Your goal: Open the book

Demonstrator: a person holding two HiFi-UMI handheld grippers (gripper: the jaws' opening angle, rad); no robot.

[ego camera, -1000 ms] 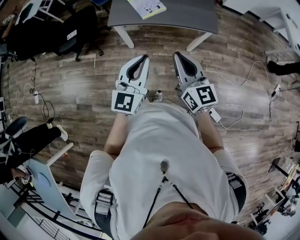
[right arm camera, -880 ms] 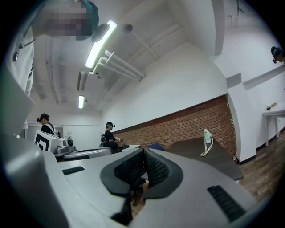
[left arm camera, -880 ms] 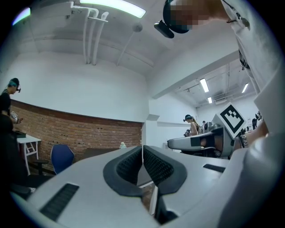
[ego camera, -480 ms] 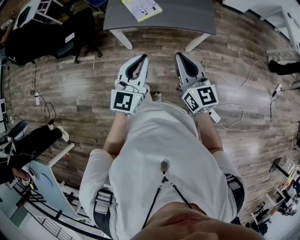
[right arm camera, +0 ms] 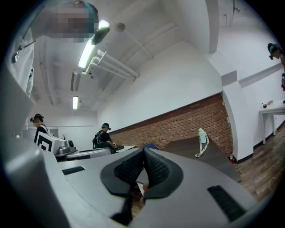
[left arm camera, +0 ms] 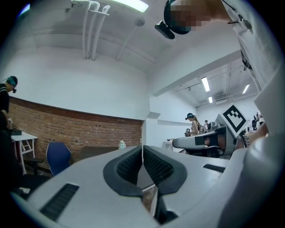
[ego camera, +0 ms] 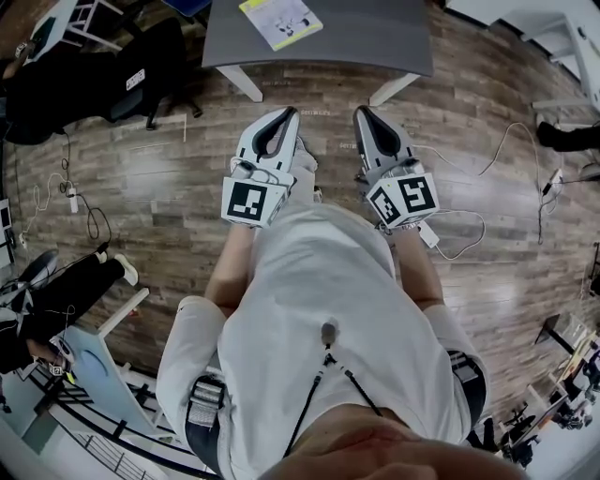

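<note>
Book (ego camera: pixel 281 21) lies on the table (ego camera: pixel 375 37), top centre, well ahead and nearer the left gripper (ego camera: pixel 286 114) than the right gripper (ego camera: pixel 362 112). Both have jaws together, empty.

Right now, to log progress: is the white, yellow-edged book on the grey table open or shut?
Shut: the white, yellow-edged book lies flat on the grey table, a single cover facing up.

Bare wooden floor (ego camera: pixel 187 178) lies open between the left gripper (ego camera: pixel 289 113), the right gripper (ego camera: pixel 361 112) and the grey table (ego camera: pixel 375 37) at top centre. Its two white legs (ego camera: pixel 240 82) splay beneath the near edge. The book (ego camera: pixel 279 19) takes the tabletop's left part; a black chair (ego camera: pixel 164 56) crowds the upper left, cables (ego camera: pixel 484 221) the right
</note>
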